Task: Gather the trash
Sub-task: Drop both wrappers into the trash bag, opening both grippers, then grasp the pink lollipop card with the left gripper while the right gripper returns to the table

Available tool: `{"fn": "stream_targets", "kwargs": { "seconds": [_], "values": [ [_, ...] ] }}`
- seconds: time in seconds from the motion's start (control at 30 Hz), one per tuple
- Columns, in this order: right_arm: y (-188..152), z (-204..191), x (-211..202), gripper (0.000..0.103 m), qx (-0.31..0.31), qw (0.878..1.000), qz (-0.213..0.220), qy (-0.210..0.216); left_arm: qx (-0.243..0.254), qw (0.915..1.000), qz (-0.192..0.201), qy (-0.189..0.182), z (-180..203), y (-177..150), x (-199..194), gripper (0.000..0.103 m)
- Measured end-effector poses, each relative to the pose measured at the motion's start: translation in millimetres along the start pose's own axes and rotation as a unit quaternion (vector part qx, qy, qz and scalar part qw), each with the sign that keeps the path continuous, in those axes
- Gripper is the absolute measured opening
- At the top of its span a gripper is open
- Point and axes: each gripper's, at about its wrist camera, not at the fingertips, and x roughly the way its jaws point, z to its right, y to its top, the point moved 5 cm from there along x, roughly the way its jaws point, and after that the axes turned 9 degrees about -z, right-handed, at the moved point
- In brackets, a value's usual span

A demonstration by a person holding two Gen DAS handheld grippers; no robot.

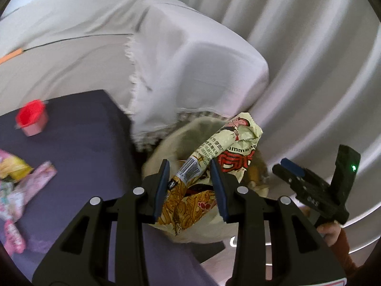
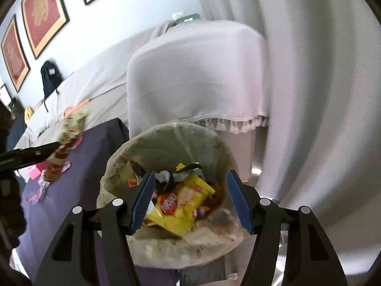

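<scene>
My left gripper (image 1: 190,169) is shut on a crumpled noodle wrapper (image 1: 228,147), cream with red print, held above a bin lined with a pale bag (image 1: 164,143). In the right wrist view the same wrapper (image 2: 69,131) shows blurred at the left, over the table, with the left gripper's finger (image 2: 35,153) on it. My right gripper (image 2: 189,178) is open and empty above the bag-lined bin (image 2: 166,133), which holds a yellow snack packet (image 2: 183,205) and other wrappers. The right gripper (image 1: 293,169) also shows at the right of the left wrist view.
A dark purple table (image 1: 83,143) bears a red cup (image 1: 32,118), pink wrappers (image 1: 35,178) and a yellow wrapper (image 1: 12,166). A cloth-covered sofa arm (image 1: 202,54) and pale curtains (image 1: 321,59) stand behind the bin. A dark backpack (image 2: 50,76) sits on the sofa.
</scene>
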Motion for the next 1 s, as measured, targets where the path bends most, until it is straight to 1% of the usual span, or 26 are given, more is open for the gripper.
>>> {"fn": "stream_targets", "kwargs": {
  "seconds": [0.07,0.17,0.23,0.33,0.4,0.47,0.53,0.6,0.67,0.73,0.8,0.9,1.0],
  "values": [
    [-7.9,9.5,-7.8,0.059,0.011,1.0,0.006,-0.003,0.005,0.9997,-0.015,-0.019,12.5,5.3,21.7,0.034],
    [-19.4,20.3,-14.1,0.059,0.019,1.0,0.005,-0.014,0.004,0.9986,-0.037,-0.038,25.4,9.5,50.5,0.034],
    [-27.7,26.6,-16.7,0.059,0.021,0.999,0.0,-0.026,0.011,0.998,-0.051,-0.037,35.2,10.9,71.1,0.034],
    [-38.7,35.7,-18.5,0.059,0.033,0.999,-0.007,-0.027,0.026,0.9969,-0.068,-0.029,46.1,10.6,94.3,0.034],
    [-44.5,41.9,-18.8,0.059,0.042,0.999,-0.01,-0.027,0.031,0.9965,-0.073,-0.028,50.5,9.8,102.0,0.034],
    [-49.5,47.3,-18.0,0.059,0.048,0.998,-0.013,-0.029,0.031,0.9963,-0.072,-0.035,54.0,9.0,105.9,0.037],
    [-50.9,49.8,-17.7,0.059,0.053,0.998,-0.015,-0.027,0.028,0.9956,-0.074,-0.05,54.8,9.2,105.4,0.052],
    [-51.7,51.0,-17.5,0.059,0.055,0.998,-0.015,-0.025,0.028,0.9955,-0.07,-0.058,54.7,7.8,102.2,0.054],
    [-52.2,48.7,-18.5,0.059,0.052,0.998,-0.014,-0.023,0.029,0.9961,-0.065,-0.051,52.2,6.0,95.0,0.054],
    [-50.6,45.9,-17.5,0.059,0.05,0.998,-0.012,-0.02,0.024,0.9967,-0.059,-0.052,49.5,4.0,85.1,0.054],
    [-48.5,40.2,-18.3,0.059,0.044,0.999,-0.011,-0.016,0.022,0.9981,-0.045,-0.035,42.9,0.6,71.8,0.054],
    [-42.7,26.4,-18.4,0.059,0.028,0.999,-0.008,-0.013,0.028,0.9995,-0.014,-0.004,33.2,-2.6,47.4,0.054],
    [-34.6,5.4,-15.4,0.06,0.005,1.0,-0.009,-0.006,0.02,0.9992,-0.001,0.036,11.8,-11.0,23.1,0.054]
  ]
}}
